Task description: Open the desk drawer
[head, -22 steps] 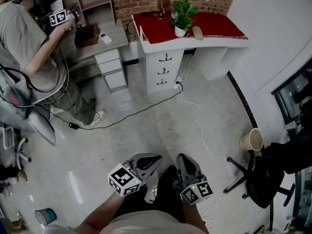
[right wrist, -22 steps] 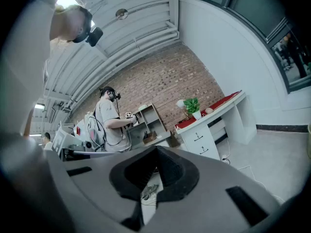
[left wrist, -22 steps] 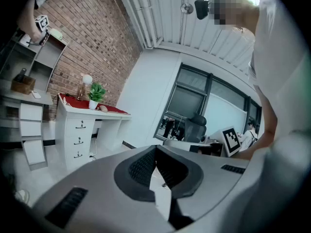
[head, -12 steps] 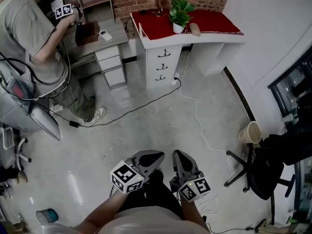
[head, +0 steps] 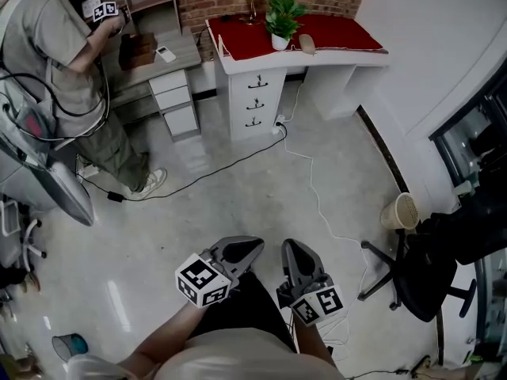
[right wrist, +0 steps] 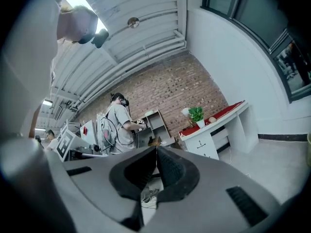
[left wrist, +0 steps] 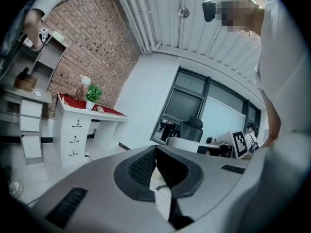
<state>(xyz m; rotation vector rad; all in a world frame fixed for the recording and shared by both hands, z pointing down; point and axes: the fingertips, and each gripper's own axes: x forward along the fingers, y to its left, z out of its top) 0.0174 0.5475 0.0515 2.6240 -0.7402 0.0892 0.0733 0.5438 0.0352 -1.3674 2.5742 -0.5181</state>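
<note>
The white desk (head: 348, 63) with a red cloth top stands far off against the brick wall. Its drawer stack (head: 255, 101) has three drawers with dark handles, all closed. The same desk appears small in the left gripper view (left wrist: 73, 130) and in the right gripper view (right wrist: 209, 137). My left gripper (head: 250, 246) and right gripper (head: 290, 249) are held low over the grey floor, several steps from the desk. Both are shut with nothing between the jaws, as the left gripper (left wrist: 156, 152) and the right gripper (right wrist: 156, 152) show in their own views.
Another person (head: 47, 62) stands at a grey desk with a drawer unit (head: 176, 105) on the left. A black cable (head: 238, 158) and a white cable (head: 317, 200) run across the floor. A wastebasket (head: 398, 210) and a black office chair (head: 432, 271) stand on the right.
The head view has drifted, so the desk sits slightly higher and further left. Both grippers stay shut and low in the picture. The other person has shifted towards the shelf.
</note>
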